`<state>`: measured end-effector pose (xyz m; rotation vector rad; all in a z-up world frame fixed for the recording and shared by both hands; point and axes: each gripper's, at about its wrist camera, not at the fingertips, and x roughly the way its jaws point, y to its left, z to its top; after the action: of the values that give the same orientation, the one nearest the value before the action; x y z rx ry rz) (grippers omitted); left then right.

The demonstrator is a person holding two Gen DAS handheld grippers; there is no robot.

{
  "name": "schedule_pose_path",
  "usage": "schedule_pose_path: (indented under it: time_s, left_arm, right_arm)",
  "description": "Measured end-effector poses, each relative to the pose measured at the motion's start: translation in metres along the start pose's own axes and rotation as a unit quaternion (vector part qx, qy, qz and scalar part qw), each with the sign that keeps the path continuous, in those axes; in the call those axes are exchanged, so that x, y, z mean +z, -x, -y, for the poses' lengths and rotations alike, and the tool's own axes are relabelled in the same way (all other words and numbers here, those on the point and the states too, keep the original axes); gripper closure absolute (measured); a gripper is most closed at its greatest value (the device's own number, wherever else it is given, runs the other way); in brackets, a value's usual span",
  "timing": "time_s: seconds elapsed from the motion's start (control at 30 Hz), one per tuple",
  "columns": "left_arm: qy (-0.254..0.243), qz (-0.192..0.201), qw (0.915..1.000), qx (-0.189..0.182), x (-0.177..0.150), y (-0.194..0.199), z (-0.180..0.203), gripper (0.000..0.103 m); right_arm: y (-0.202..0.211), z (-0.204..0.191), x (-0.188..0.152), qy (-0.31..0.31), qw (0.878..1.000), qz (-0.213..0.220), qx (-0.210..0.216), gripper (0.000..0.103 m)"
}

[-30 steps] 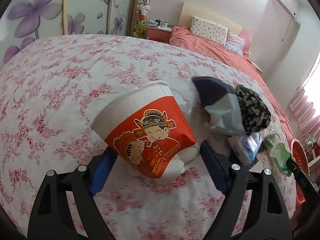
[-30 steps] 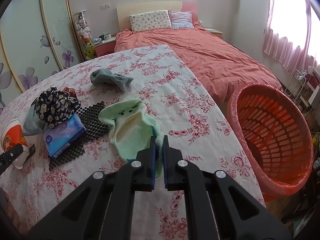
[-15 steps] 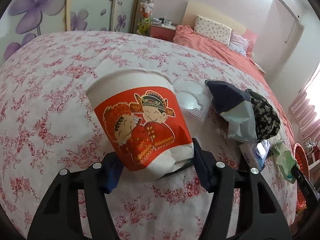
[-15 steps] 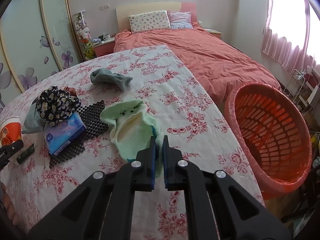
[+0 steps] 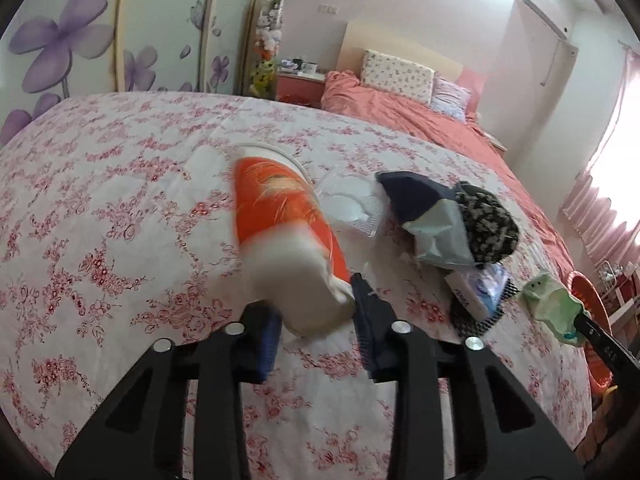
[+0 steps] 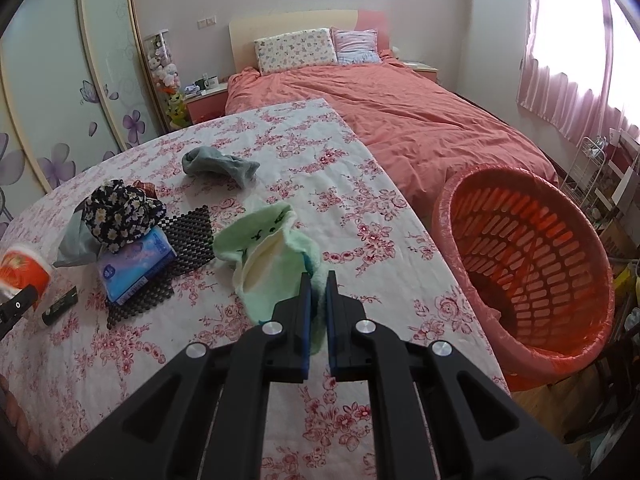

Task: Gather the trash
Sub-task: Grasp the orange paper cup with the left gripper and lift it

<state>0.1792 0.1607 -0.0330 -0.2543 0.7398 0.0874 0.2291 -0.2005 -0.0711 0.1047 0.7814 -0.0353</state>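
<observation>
A red-and-white paper cup (image 5: 280, 208) sits blurred between the fingers of my left gripper (image 5: 314, 312), rim pointing away from me. The jaws are closing and their blue pads press on the cup's white base. The same cup (image 6: 24, 268) shows at the far left of the right wrist view. My right gripper (image 6: 318, 280) is shut on the edge of a pale green sock (image 6: 268, 256) lying on the floral bedspread. A red plastic basket (image 6: 520, 264) stands on the floor beside the bed, to the right of that gripper.
On the bedspread lie a floral cloth bundle (image 6: 120, 212), a blue tissue pack (image 6: 136, 264) on a black mesh mat (image 6: 188, 236), a grey sock (image 6: 220, 164) and a clear plastic tray (image 5: 352, 208). A bed with an orange cover (image 6: 400, 120) stands behind.
The left jaws have drawn in from wide apart onto the cup's base, and the cup has swung so its picture faces away. The right gripper and green sock have stayed put.
</observation>
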Motion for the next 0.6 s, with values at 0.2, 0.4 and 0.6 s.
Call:
schedule_pose_path:
  time_s: [0.2,0.4,0.6]
  left_arm:
    - [0.022,-0.019,0.9995,-0.009,-0.006,-0.008,-0.007,0.068]
    - [0.038,-0.02,0.9991,-0.001,-0.004,-0.008,-0.016,0.052]
    - [0.046,-0.017,0.9988,-0.005,-0.001,-0.008,-0.023,0.042]
  right_arm:
    - [0.001,0.004,-0.004,-0.002,1.0,-0.004,-0.004,0.096]
    - [-0.002,0.004,-0.006,-0.001,1.0,-0.007,-0.005,0.096]
    - [-0.003,0.003,-0.007,-0.001,1.0,-0.01,-0.006,0.096]
